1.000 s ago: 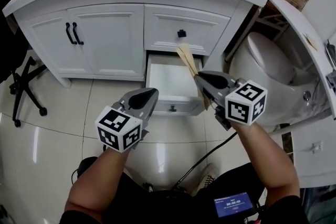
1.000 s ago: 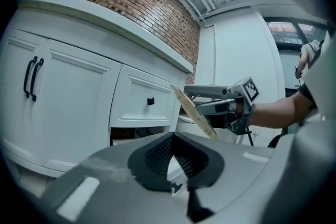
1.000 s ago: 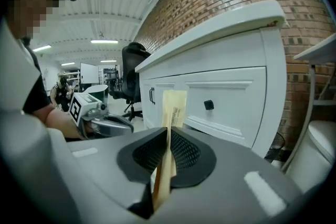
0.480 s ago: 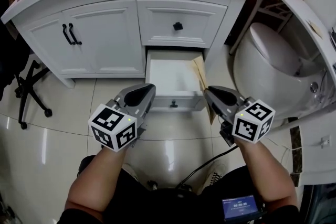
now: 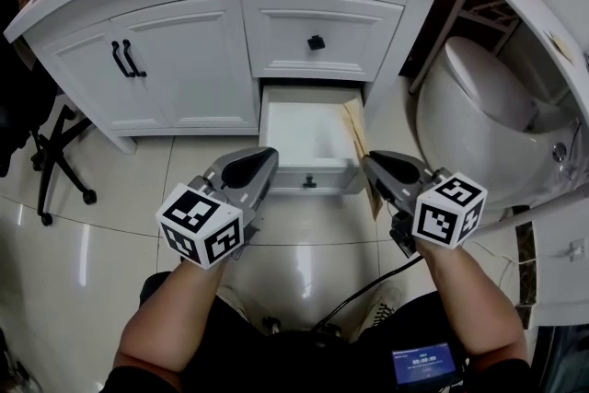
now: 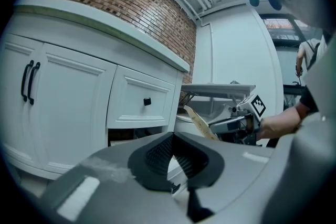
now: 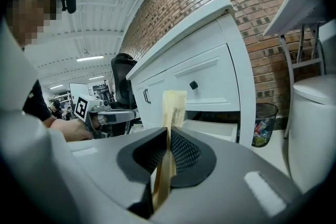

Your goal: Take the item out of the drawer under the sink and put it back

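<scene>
Right tool (image 5: 370,161) is clamped on the tan packet (image 5: 355,126), holding it at the 3 o'clock edge of the open drawer (image 5: 308,135). Left tool (image 5: 267,157) has its jaws together and empty, at the drawer's 7 o'clock.

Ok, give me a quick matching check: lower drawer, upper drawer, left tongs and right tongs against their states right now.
Things:
1 lower drawer
2 upper drawer
3 left tongs
4 right tongs

States:
A clamped on the tan packet
B pulled open
C shut, nothing between
D pushed in

Pairs: 1-B, 2-D, 3-C, 4-A
</scene>
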